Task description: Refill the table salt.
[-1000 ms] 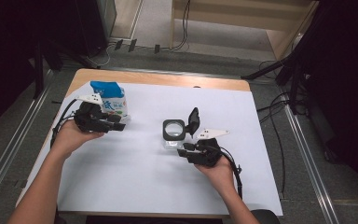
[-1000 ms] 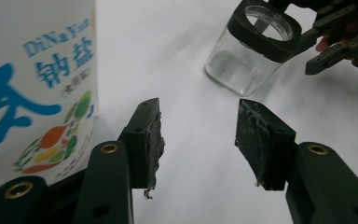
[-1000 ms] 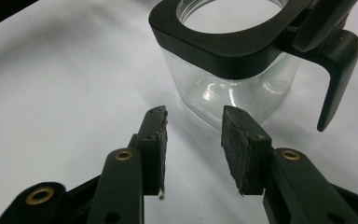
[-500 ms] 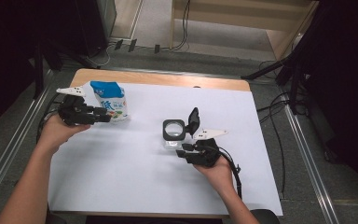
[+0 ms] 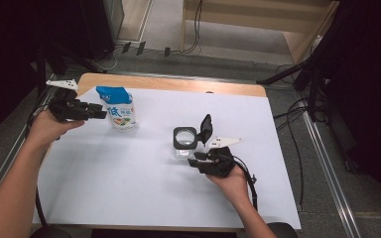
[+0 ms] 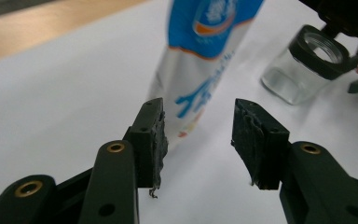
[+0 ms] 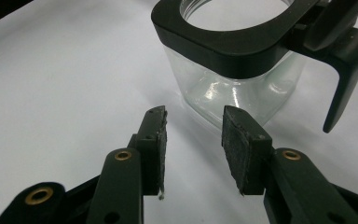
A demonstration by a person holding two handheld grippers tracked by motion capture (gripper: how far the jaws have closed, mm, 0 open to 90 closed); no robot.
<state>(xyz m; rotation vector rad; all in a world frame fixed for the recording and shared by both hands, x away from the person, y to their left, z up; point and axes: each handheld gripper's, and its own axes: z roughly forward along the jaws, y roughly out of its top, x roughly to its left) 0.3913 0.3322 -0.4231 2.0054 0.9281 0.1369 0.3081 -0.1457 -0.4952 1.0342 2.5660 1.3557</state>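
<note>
Surface: a wooden table [image 5: 168, 83] covered by a white sheet [image 5: 129, 183], with grey floor and trailing cables beyond it.

Left side: the left gripper [image 5: 96, 112] is held level just beside the blue-and-white pouch [image 5: 118, 109], which stands upright near the far left of the sheet. In the left gripper view its jaws have just been closing, yet they stand partly apart with nothing between them; the pouch [image 6: 200, 60] is ahead of the pads, not touched. Judgement: the step in hand is taking the pouch. Done well, the jaws should reopen enough to straddle it, meet it at mid-height and close gently, since a soft pouch may buckle or tip.

Centre: a clear glass jar [image 5: 184, 141] with a black collar and its flip lid raised sits upright.

Right side: the right gripper [image 5: 197, 159] rests near the jar's base, jaws moderately apart and empty; the jar [image 7: 233, 88] stands just beyond the pads. It looks well placed to steady the jar.
</note>
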